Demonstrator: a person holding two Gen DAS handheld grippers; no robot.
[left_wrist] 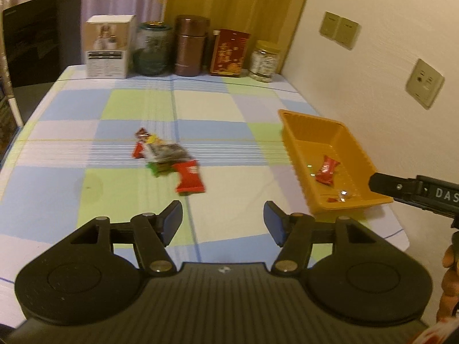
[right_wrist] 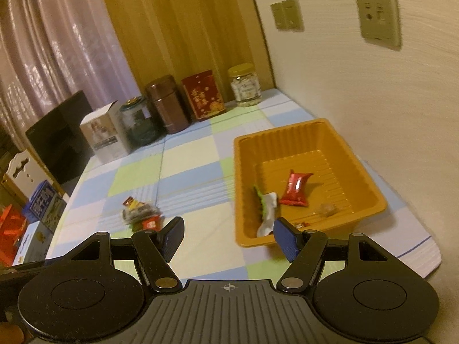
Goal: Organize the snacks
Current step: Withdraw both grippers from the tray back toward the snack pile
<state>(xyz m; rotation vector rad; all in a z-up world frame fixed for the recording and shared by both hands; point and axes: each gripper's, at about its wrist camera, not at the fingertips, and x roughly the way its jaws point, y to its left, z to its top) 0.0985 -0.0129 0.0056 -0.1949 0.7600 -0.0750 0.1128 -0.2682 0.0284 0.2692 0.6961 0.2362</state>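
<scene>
both tongs stand apart with nothing between them: the left tongs [left_wrist: 223, 220] hang above the near part of the table [left_wrist: 71, 154], aimed toward the snack pile [left_wrist: 169, 159] that lies loose near the table's middle, and the right tongs [right_wrist: 228, 236] hover just before the near wall of the orange tray [right_wrist: 355, 154], which sits along the right edge of the table by the wall. the tray already has a red packet [right_wrist: 295, 189], a white and green wrapper [right_wrist: 266, 209] and what looks like a small clear-wrapped candy [right_wrist: 327, 209] near its front; most of the sorting looks still ahead, since the pile is outside it. the risks i see: the pile is a tangle of thin, slick wrappers lying flat and overlapping, so a pinch on it may take two at once, or slide off and push the pile across the cloth. the cloth itself could bunch under a low approach and drag snacks with it. the tray looks light and sits near the table's right edge, so a knock from the right tongs on its near wall could shove it or tip the contents out. the two tools are near each other at the tray's front corner, so a crossing move could make them collide. the jars and boxes [left_wrist: 183, 46] along the far edge are well apart from all this.
</scene>
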